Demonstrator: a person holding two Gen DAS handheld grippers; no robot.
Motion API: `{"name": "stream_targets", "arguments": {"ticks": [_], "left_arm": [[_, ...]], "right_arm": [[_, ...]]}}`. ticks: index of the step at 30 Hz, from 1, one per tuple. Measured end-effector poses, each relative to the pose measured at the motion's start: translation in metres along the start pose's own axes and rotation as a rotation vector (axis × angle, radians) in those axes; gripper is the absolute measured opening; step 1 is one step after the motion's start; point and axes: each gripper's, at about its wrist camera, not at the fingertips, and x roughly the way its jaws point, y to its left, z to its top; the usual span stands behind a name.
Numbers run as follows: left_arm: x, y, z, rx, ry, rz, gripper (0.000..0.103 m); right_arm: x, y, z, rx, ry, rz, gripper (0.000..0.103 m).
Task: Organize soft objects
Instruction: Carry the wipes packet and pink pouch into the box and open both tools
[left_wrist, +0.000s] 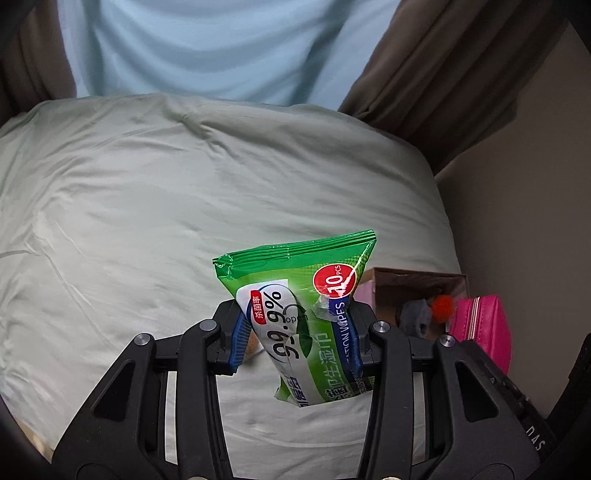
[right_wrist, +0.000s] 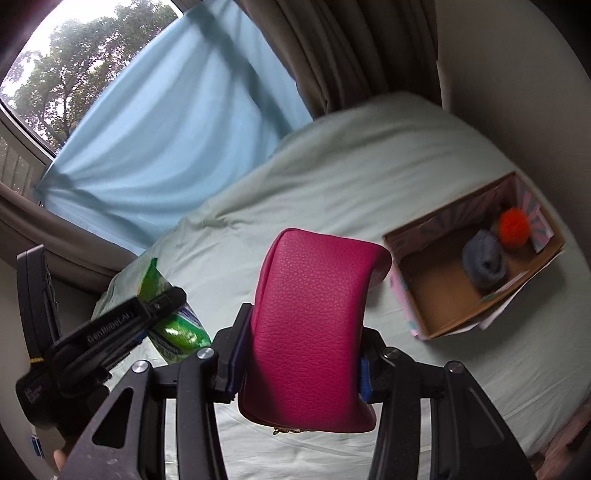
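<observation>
My left gripper (left_wrist: 295, 332) is shut on a green pack of wet wipes (left_wrist: 306, 291) and holds it above the bed. The pack also shows in the right wrist view (right_wrist: 173, 325), held in the left gripper. My right gripper (right_wrist: 299, 350) is shut on a pink leather pouch (right_wrist: 310, 325), held above the bed; the pouch shows in the left wrist view (left_wrist: 484, 328) at the right. An open cardboard box (right_wrist: 436, 295) lies on the bed to the right, holding a grey soft object (right_wrist: 484, 262) and an orange pompom (right_wrist: 513, 229).
The pale green bed sheet (left_wrist: 184, 206) fills the area. A light blue curtain (right_wrist: 155, 140) and brown curtains (right_wrist: 351, 48) hang at the far side by a window. A beige wall (left_wrist: 517, 221) runs along the bed's right edge.
</observation>
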Motion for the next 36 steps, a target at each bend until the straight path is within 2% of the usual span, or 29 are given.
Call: {"name": "stream_targets", "arguments": {"ticks": [7, 15, 20, 26, 36], "left_arm": [[-0.002, -0.087, -0.030, 0.028, 0.000, -0.003, 0.038], [0.056, -0.175, -0.060, 0.024, 0.057, 0.016, 0.038], [0.115, -0.212, -0.074, 0.023, 0.122, 0.036, 0.038], [0.178, -0.237, -0.079, 0.059, 0.197, 0.081, 0.038], [0.260, -0.246, -0.085, 0.153, 0.332, 0.159, 0.038]], "right_arm": [[-0.044, -0.055, 0.031, -0.056, -0.024, 0.001, 0.043], [-0.050, -0.136, 0.076, -0.144, 0.031, -0.021, 0.043], [-0.026, -0.189, 0.104, -0.176, 0.095, -0.045, 0.043], [0.020, -0.233, 0.125, -0.188, 0.184, -0.064, 0.043], [0.098, -0.267, 0.135, -0.184, 0.332, -0.084, 0.043]]}}
